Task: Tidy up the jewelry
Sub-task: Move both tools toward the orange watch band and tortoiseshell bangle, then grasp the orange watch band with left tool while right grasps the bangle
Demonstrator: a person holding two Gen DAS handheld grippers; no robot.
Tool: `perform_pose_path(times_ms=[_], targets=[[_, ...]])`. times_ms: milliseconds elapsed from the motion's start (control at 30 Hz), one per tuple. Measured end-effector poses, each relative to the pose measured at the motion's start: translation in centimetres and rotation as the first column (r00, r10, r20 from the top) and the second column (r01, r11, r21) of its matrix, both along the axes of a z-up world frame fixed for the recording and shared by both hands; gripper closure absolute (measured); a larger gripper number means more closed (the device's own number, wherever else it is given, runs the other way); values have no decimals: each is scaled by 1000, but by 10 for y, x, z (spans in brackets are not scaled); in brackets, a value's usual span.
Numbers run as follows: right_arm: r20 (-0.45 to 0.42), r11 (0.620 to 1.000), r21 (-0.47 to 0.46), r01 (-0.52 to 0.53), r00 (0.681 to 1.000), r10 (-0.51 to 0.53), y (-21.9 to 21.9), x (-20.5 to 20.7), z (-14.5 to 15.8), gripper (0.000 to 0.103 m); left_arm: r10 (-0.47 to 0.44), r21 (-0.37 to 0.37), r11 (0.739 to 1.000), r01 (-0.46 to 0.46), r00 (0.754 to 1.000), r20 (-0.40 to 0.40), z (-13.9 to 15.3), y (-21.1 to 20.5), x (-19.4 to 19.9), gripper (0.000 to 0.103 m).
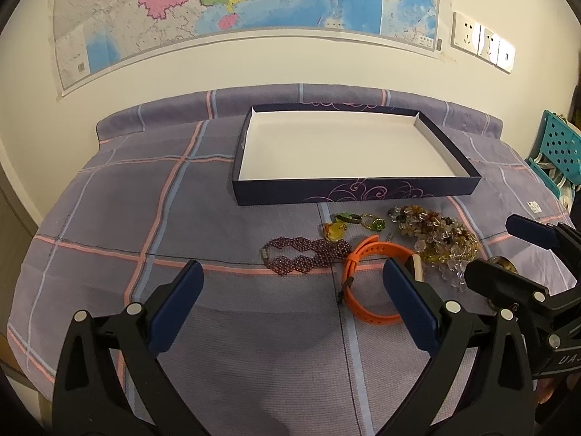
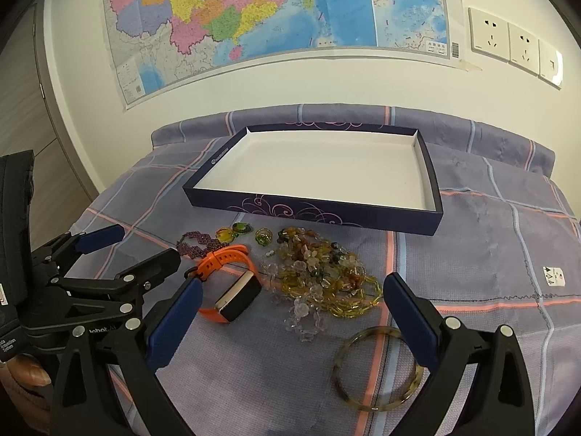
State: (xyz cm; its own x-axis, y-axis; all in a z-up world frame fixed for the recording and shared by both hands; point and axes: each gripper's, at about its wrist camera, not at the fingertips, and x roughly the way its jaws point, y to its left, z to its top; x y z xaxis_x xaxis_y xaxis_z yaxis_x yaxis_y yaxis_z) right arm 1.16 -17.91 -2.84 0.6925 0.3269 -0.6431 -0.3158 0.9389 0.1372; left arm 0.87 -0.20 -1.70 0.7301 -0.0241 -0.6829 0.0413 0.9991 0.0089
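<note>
A bed point(image 1: 109, 196) with a purple plaid cover meets a cream wall bearing a map point(image 2: 276, 11). A shallow box point(image 2: 432, 196) sits far; jewelry point(image 2: 319, 272) lies near it. Left gripper point(image 1: 290, 283) and right gripper point(image 2: 290, 298) fingers are spread, holding nothing.

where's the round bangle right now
In the right wrist view the bangle lies flat on the bedspread, low and right of centre, beside the right gripper's right finger, just below the bead pile.
</note>
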Motion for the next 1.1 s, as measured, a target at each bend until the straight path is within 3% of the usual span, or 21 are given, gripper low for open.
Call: perform_pose_path(times_ms=[200, 567, 933, 1067, 1100], targets=[[-7, 1000, 0, -6, 1000, 6, -3, 0, -2, 7, -21, -15, 1000, 21, 1000, -24, -5, -1, 3, 6], [-30, 1000, -13, 12, 999, -12, -25, 0, -7, 7, -95, -70, 994, 88, 989, -115, -23, -6, 16, 23], [-124, 997, -52, 61, 990, -67, -77, -4, -28, 28, -148, -94, 986, 135, 978, -148, -33, -11, 26, 33], [-131, 996, -82, 33, 990, -44, -73, -5, -33, 40, -178, -100, 981, 164, 973, -150, -33, -15, 27, 47], [-133, 995, -95, 21, 990, -34, -71, -4, -35, 47, -188, -102, 979, 174, 971, -150, -33, -17, 27, 49]])
